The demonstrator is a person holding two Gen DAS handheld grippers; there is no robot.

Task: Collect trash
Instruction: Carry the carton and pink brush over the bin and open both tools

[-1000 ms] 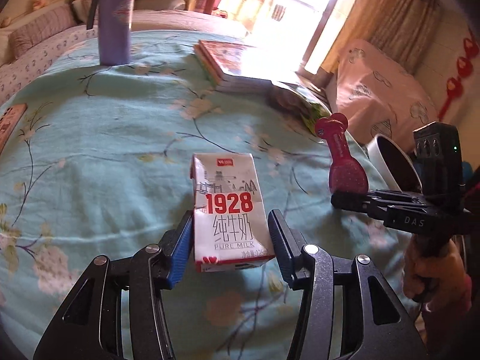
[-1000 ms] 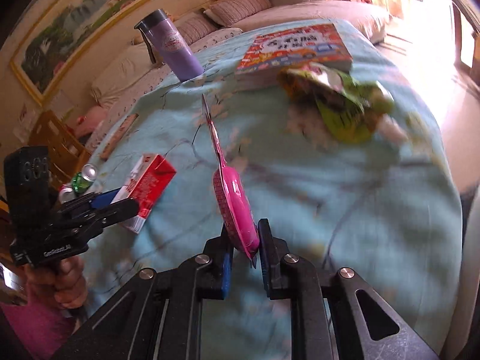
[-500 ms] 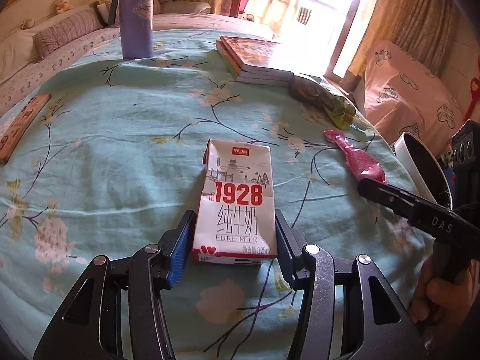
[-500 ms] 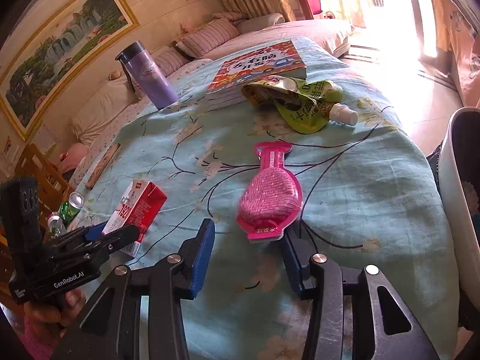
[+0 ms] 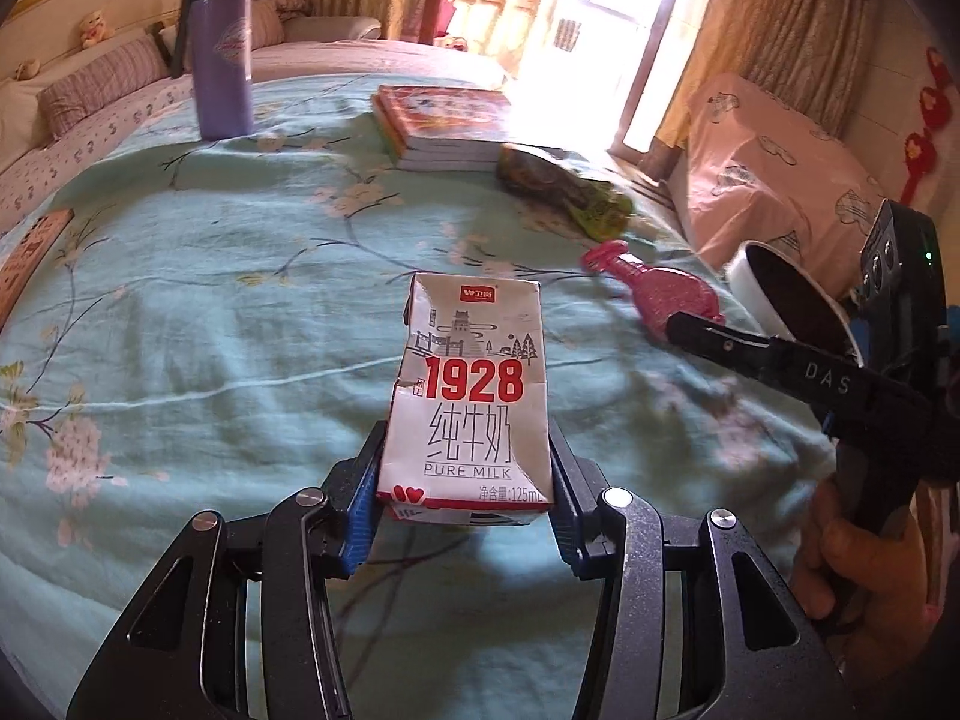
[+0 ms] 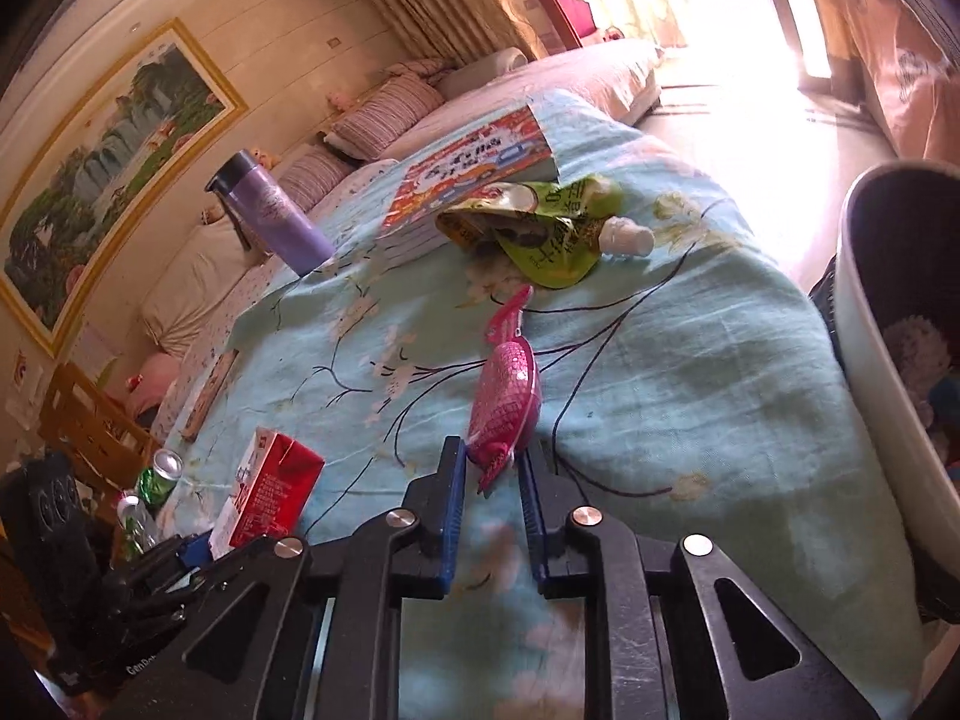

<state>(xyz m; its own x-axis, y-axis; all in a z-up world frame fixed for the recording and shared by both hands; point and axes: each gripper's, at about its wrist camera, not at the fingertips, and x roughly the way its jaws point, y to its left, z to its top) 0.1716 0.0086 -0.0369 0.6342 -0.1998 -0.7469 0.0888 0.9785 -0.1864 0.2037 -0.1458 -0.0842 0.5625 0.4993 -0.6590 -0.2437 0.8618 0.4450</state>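
A white and red milk carton [image 5: 474,396] stands tilted between the blue pads of my left gripper [image 5: 465,462], whose jaws are closing on it. The same carton [image 6: 270,492] shows in the right wrist view, at the tips of the left gripper [image 6: 198,546]. A pink spouted pouch [image 6: 504,396] stands on edge over the teal floral bedspread [image 6: 690,360]. My right gripper [image 6: 492,468] is closing on its lower end. Its fingertip [image 5: 684,321] also meets the pouch [image 5: 666,294] in the left wrist view.
A white bin with a dark liner [image 6: 870,360] stands at the bed's right edge. A crumpled green pouch [image 6: 552,234], stacked books [image 6: 474,174] and a purple flask [image 6: 270,210] lie farther back. A wooden strip [image 6: 207,390] and cans [image 6: 159,474] are at the left.
The right gripper held the pink pouch upright, opened wide and left it flat on the bedspread, then closed on it again on edge. The left gripper kept the carton and shifted sideways.
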